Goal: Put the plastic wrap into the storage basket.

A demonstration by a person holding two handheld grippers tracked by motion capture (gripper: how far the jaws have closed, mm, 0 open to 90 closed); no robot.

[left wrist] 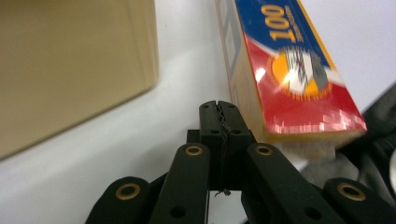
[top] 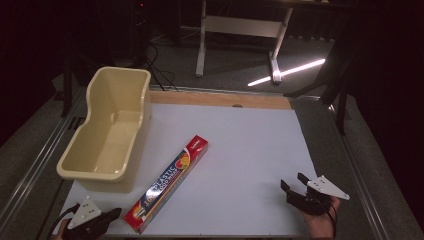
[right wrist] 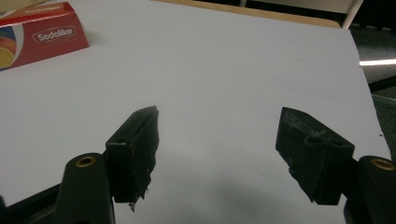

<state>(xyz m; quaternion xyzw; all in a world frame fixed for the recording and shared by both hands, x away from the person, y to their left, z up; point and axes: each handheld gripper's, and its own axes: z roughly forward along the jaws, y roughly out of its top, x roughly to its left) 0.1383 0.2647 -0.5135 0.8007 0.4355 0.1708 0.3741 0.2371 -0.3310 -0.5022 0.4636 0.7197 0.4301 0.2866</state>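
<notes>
High view: at nine o'clock on the white table (top: 235, 150) stands a cream plastic tub (top: 107, 130), long and deep, with rounded corners, a rolled rim and a stepped, glossy inner wall; nothing lies inside it. Its near end sits toward eight o'clock, its far end toward eleven.

Just to the right of the tub, apart from it, lies the plastic wrap box (top: 167, 182), a long, slim cardboard carton printed in red, blue and yellow, running on a slant from seven o'clock up toward the centre of the table. Its surface is smooth and slightly shiny.

At seven o'clock, by the near edge, the left gripper (top: 114, 214) points toward the box's near end, a grey three-cornered plate on top. In the left gripper view its black jaws are clenched pad to pad with nothing between them; the left gripper (left wrist: 219, 109) has its tips just beside the box's near end (left wrist: 299, 88), and the tub's flat matte wall (left wrist: 70, 70) rises at ten o'clock.

At four o'clock the right gripper (top: 294, 182) rests in a hand (top: 320, 222), well apart from the box. In the right gripper view the right gripper (right wrist: 217, 140) stands released, its rough black pads wide over bare table, with the box's red far end (right wrist: 42, 37) at ten o'clock.
</notes>
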